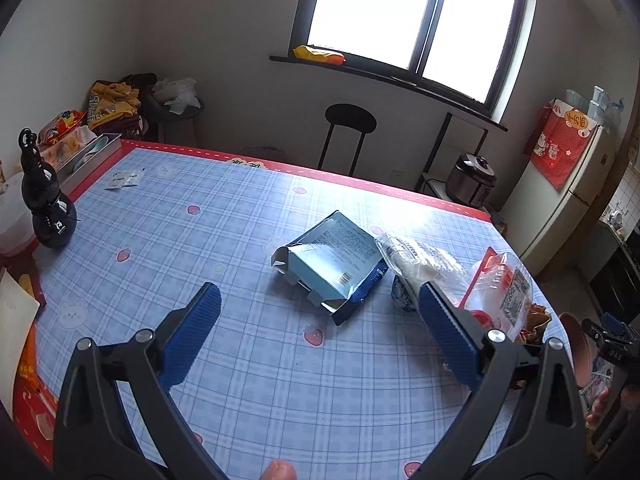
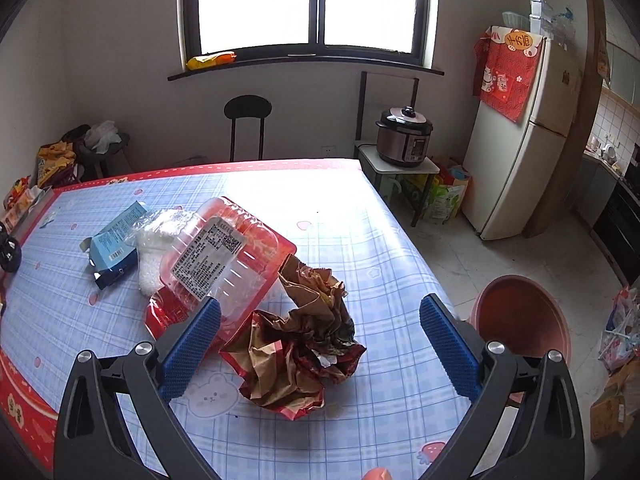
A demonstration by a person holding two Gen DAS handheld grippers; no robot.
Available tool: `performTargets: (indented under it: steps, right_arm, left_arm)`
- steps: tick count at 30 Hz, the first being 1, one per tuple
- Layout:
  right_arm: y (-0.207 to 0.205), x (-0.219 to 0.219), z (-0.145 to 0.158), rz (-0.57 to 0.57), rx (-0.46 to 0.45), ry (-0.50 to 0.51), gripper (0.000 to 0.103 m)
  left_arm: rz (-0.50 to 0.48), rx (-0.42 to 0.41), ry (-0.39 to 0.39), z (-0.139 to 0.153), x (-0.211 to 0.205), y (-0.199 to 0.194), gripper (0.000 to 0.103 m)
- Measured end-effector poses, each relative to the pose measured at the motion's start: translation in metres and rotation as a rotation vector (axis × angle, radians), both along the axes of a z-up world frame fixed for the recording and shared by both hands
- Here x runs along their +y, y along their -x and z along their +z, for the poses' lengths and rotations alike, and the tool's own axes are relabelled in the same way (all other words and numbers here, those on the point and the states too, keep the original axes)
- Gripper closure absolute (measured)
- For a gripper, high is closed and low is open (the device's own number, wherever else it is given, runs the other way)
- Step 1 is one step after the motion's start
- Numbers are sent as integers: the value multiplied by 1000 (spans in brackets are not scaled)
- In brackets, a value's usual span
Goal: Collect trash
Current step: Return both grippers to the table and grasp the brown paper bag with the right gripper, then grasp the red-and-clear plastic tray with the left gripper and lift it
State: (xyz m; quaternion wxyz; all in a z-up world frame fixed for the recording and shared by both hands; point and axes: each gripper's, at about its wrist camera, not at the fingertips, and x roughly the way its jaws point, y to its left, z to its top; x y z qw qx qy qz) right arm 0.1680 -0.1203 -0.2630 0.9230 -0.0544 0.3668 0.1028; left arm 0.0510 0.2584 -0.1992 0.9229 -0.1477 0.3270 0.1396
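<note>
Right gripper (image 2: 320, 336) spread wide, straddling crumpled brown bag (image 2: 304, 344) at table (image 2: 380, 240) centre; pink bin (image 2: 524, 316) at three o'clock. Likely light, springy, crushable: best pinched across the thick middle. Left gripper (image 1: 320, 316) also spread, blue carton (image 1: 332, 264) at twelve

Torn light-blue cardboard box (image 1: 332, 264), flaps open, lying flat mid-table. Just right of it, touching, a clear bag of white granules (image 2: 158, 240). Against that, a clear plastic clamshell tray (image 2: 224, 256) with a printed label, on red packaging, tilted. Nearest, a crumpled brown-and-red paper bag (image 2: 304, 336), partly upright. Off the table's edge, a pink bin (image 2: 524, 316), open-topped.
</note>
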Motion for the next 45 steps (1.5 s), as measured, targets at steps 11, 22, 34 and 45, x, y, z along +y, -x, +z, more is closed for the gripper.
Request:
performTargets:
  steps: [11, 22, 34, 45]
  right_arm:
    - [-14, 48, -80, -21, 132, 44, 6]
    - [-25, 60, -99, -56, 156, 161, 32]
    - [-12, 44, -70, -45, 159, 85, 73]
    - [2, 28, -45, -25, 97, 22, 73]
  left_arm:
    - [-40, 36, 1, -18, 56, -25, 6]
    - [-35, 75, 48, -40, 77, -31, 6]
    - [-139, 85, 114, -52, 47, -50, 6]
    - [-271, 83, 157, -45, -4, -68, 7]
